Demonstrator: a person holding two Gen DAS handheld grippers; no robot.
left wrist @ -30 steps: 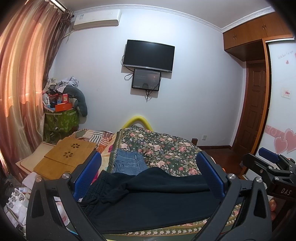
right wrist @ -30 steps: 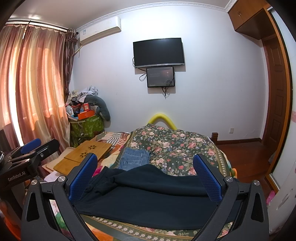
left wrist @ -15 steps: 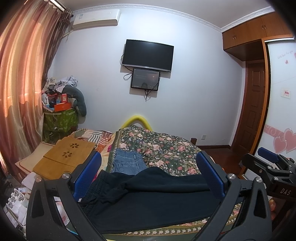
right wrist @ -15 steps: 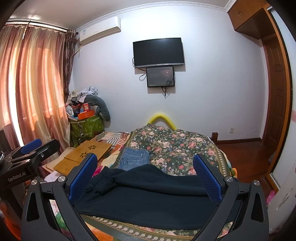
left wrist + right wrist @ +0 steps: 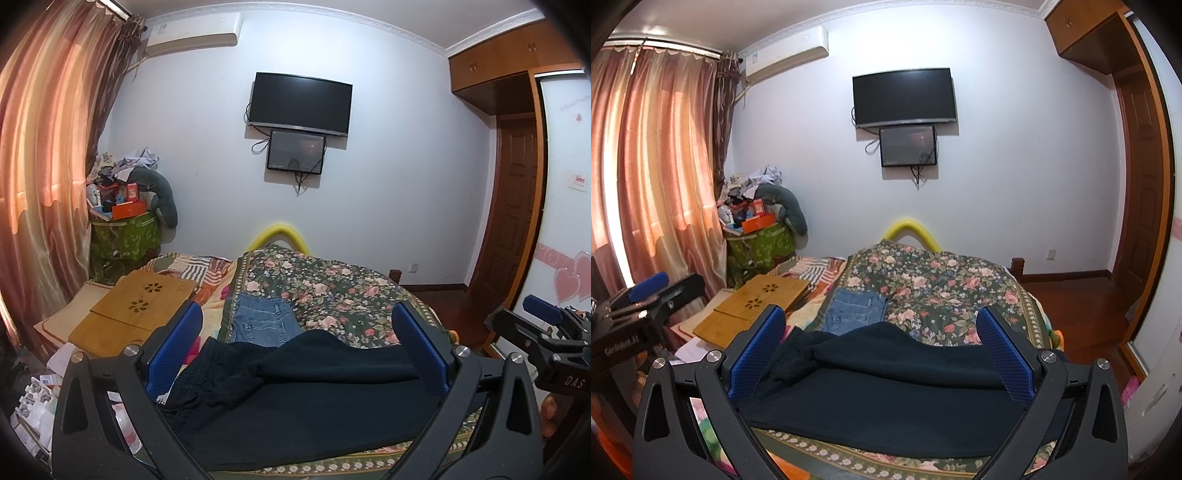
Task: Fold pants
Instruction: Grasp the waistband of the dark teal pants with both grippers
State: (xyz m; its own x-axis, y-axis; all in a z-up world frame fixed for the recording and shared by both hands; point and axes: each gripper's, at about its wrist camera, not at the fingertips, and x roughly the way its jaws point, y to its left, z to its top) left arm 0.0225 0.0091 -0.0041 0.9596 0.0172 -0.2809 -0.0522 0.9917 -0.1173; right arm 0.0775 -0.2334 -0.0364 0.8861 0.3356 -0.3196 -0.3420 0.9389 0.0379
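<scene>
Dark navy pants (image 5: 295, 398) lie across the near edge of the floral bed cover (image 5: 332, 295), elastic waistband bunched at the left, legs running right; they also show in the right wrist view (image 5: 886, 391). My left gripper (image 5: 295, 343) is open and empty, held above and in front of the pants. My right gripper (image 5: 882, 350) is open and empty, likewise above the pants. Each gripper shows at the edge of the other's view: the right one (image 5: 543, 325), the left one (image 5: 646, 295).
Folded blue jeans (image 5: 262, 325) lie on the bed behind the dark pants. A bamboo lap desk (image 5: 136, 306) sits at the bed's left. A green bin (image 5: 125, 236) piled with clutter stands by the curtain. A wooden door (image 5: 513, 221) and wardrobe are on the right.
</scene>
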